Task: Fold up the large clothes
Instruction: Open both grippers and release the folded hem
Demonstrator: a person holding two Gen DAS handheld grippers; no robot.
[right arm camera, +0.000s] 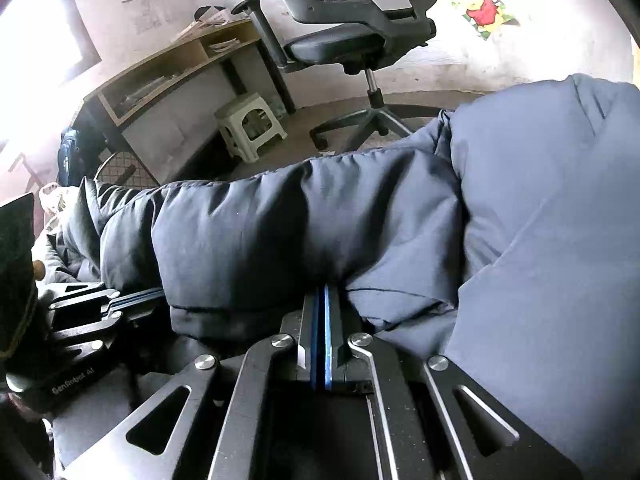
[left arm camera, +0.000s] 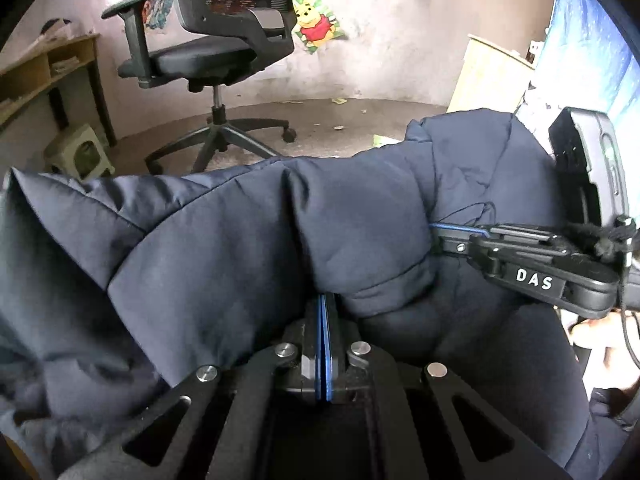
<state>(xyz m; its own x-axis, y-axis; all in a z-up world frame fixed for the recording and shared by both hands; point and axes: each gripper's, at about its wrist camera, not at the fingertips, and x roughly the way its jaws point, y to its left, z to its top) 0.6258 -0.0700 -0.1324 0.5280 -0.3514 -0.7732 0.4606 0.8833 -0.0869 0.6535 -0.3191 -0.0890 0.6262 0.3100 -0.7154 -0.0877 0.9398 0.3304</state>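
In the left wrist view, the left gripper point(left arm camera: 325, 300) is sitting at six o'clock, its blue-lined fingers point(left arm camera: 320, 344) pressing together on a fold of the navy padded jacket point(left arm camera: 240, 240). The jacket is bulging up directly past the fingertips and spreading from nine o'clock to three o'clock across the middle of the frame. At three o'clock the right gripper point(left arm camera: 436, 232) is reaching in from the side, its fingers closing on the jacket's quilted edge; white letters "DAS" are showing on its black body.

In the right wrist view, the right gripper point(right arm camera: 322, 292) is likewise lying at six o'clock, its fingers point(right arm camera: 328, 340) clamping together on the jacket point(right arm camera: 280, 232), which is filling the centre and rising in a paler mound toward two o'clock. At eight o'clock the left gripper point(right arm camera: 158, 294) is biting into the jacket's hem, and its housing is carrying the words "GenRobot AI".

Farther off, a pale plastic stool point(right arm camera: 250, 126) is standing on the floor at eleven o'clock, beside a wooden desk point(right arm camera: 168, 60) with papers lying in its open shelves. A black mesh office chair point(right arm camera: 352, 32) is standing at twelve o'clock. On the wall at one o'clock, a Winnie-the-Pooh picture point(right arm camera: 482, 10) is hanging.
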